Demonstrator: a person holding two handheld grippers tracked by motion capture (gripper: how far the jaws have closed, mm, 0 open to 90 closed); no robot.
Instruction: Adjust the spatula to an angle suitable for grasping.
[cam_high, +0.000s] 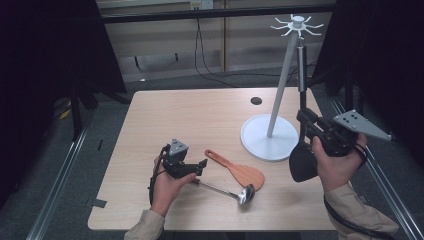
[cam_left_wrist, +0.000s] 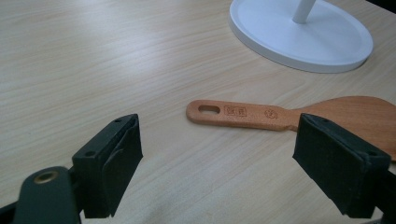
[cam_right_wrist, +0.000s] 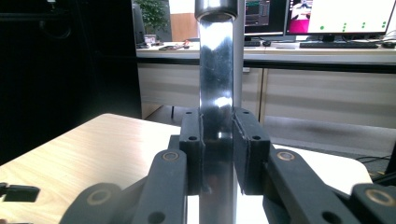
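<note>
Right hand-held gripper (cam_high: 303, 120): being held raised at the worktop's (cam_high: 200, 115) right edge, jaws clamping the shiny metal handle of an upright black utensil (cam_high: 302, 161), its head hanging below, beside the white hook stand (cam_high: 270, 137). Left hand-held gripper (cam_high: 200, 167): resting low near the front edge, jaws spread wide and gripping nothing, pointing at a wooden rice paddle (cam_left_wrist: 280, 114) bearing small stamped marks, unreadable. Steel ladle (cam_high: 235, 192): lying just beside the paddle.

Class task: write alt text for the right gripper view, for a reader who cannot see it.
The right gripper has its two black jaws shut on the shiny metal handle of a utensil, which stands upright. Behind are the pale wooden table and a desk with monitors.
</note>
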